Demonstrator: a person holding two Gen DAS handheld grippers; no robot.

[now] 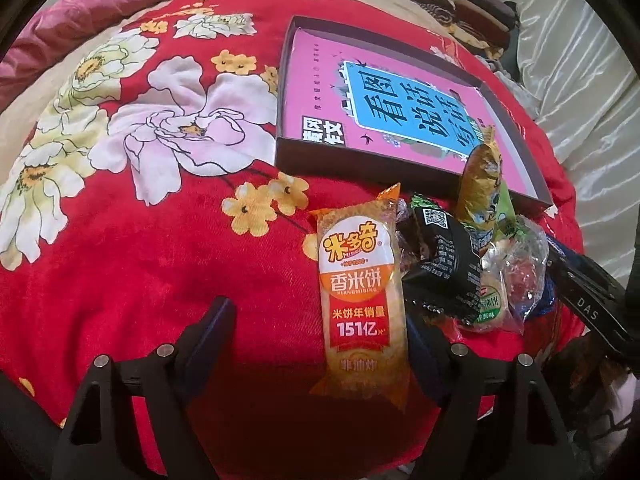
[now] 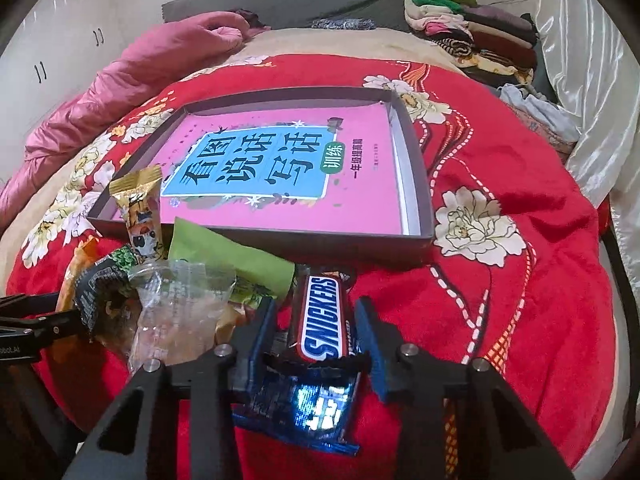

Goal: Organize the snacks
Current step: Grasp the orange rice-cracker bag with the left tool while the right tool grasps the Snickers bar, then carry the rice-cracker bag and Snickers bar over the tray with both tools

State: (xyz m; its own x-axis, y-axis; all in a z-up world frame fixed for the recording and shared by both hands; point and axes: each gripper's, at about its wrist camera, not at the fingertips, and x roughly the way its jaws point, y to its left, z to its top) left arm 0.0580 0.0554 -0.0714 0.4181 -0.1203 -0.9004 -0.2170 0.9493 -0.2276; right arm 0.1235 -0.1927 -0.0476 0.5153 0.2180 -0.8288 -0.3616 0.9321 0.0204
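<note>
1. Where the right gripper [image 2: 316,328] points down at the bed, its blue fingers [image 2: 262,332] flank a Snickers bar [image 2: 320,316]; the jaws stand narrow around it, but I cannot tell whether the pads press on the wrapper.
2. Under the near end of that bar lies a shiny blue packet [image 2: 316,412], flat on the red blanket [image 2: 500,280].
3. While the left gripper [image 1: 316,332] also points down, its jaws are spread wide, with an orange rice-cracker pack [image 1: 360,300] lying between them, close to the right-hand finger [image 1: 424,344] and well apart from the other finger; whether that finger touches the pack is unclear.
4. Just beside the cracker pack sits the snack heap: a black packet [image 1: 444,268], a clear crinkled bag [image 1: 516,268] and a green-labelled round snack [image 1: 490,300], all touching one another.
5. Beyond these a gold packet [image 1: 482,184] stands tilted, leaning on the near wall of the tray [image 1: 360,160]; a green packet [image 2: 224,256] lies against the same wall.
6. Inside the shallow dark tray a pink book [image 2: 280,172] lies flat, filling most of it, with a bare strip left along one side.
7. Farther off are a pink quilt [image 2: 132,92] bunched along the bed's edge and a stack of folded clothes [image 2: 476,28].
8. At the far side hangs a pale curtain [image 2: 592,80].
</note>
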